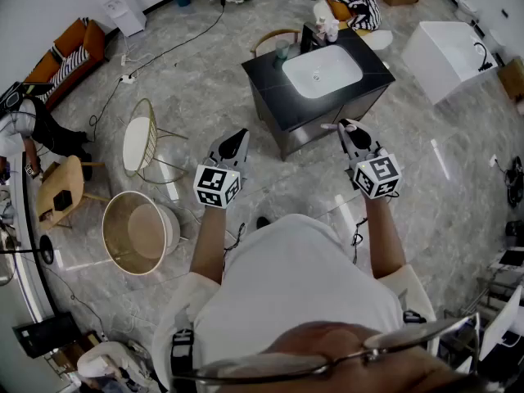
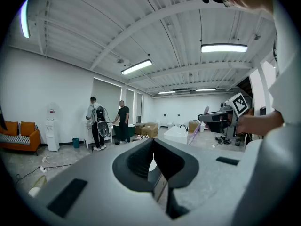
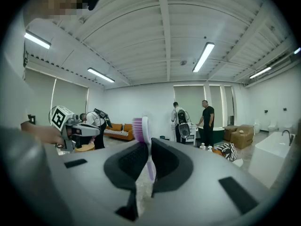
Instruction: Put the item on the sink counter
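A toothbrush (image 3: pixel 140 128) with purple bristles and a pale handle stands upright between the jaws of my right gripper (image 3: pixel 146 150), which is shut on its handle. In the head view my right gripper (image 1: pixel 347 128) hovers just in front of the sink counter (image 1: pixel 266 79), a black-topped cabinet with a white basin (image 1: pixel 321 72). My left gripper (image 1: pixel 238 140) is held level beside it, to the left and short of the counter. Its jaws are shut with nothing between them (image 2: pixel 153 149). The left gripper view shows the right gripper (image 2: pixel 221 117) with the toothbrush (image 2: pixel 194 132) hanging from it.
A cup (image 1: pixel 282 49) and bottles (image 1: pixel 328 28) stand on the counter's far edge. A round tub (image 1: pixel 139 232) and a wire stool (image 1: pixel 141 142) sit on the floor at left. A white bathtub (image 1: pixel 446 54) stands at right. Two people (image 3: pixel 193 122) stand farther back.
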`<action>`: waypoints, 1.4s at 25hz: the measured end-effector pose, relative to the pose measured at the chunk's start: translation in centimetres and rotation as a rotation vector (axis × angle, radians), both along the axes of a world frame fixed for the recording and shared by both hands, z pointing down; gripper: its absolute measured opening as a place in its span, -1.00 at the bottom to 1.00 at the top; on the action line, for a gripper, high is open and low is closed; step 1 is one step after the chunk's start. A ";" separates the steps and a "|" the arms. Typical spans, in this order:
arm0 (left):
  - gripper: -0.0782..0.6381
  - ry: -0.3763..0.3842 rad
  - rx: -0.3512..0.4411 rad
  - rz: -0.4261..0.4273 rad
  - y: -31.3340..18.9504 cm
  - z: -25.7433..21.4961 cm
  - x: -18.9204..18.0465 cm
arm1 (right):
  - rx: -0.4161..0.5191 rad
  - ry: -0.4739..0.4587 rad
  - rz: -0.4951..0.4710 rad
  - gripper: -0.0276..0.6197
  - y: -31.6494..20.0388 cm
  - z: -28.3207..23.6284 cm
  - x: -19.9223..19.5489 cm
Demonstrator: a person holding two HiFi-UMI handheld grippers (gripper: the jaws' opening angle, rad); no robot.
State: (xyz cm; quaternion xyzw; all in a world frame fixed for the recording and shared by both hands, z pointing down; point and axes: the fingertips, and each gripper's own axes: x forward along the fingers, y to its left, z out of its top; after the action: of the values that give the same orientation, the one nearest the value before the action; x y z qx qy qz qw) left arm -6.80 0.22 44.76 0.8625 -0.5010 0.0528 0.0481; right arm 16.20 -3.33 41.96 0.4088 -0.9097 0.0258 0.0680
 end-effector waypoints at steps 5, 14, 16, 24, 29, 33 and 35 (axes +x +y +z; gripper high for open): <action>-0.77 0.002 0.009 0.006 -0.3 -0.2 0.0 | 0.006 0.002 -0.003 -0.83 -0.3 -0.3 -0.4; -0.77 0.006 0.010 0.031 -0.7 -0.7 0.0 | 0.006 -0.018 0.004 -0.83 -0.4 -1.0 -0.9; -0.77 0.007 0.008 0.037 -0.5 -0.6 -0.1 | 0.004 -0.021 0.005 -0.83 -0.2 -1.1 -1.1; -0.77 0.011 -0.003 0.078 1.4 0.6 -1.8 | -0.008 -0.018 0.033 -0.83 1.8 0.0 -3.0; -0.77 0.001 -0.013 0.102 2.3 1.8 -3.2 | -0.007 -0.031 0.056 -0.83 2.8 0.2 -3.5; -0.77 0.014 -0.027 0.102 2.2 2.5 -4.1 | -0.021 -0.032 0.068 -0.83 3.0 0.7 -4.0; -0.77 0.018 -0.030 0.105 1.9 2.6 -4.2 | -0.024 -0.024 0.066 -0.83 2.7 0.8 -4.4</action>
State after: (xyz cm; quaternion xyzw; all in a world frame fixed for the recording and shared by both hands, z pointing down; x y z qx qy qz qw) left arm -11.03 2.07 47.33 0.8872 -0.4537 0.0551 0.0627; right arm 11.80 -0.58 42.75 0.4376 -0.8960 0.0440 0.0613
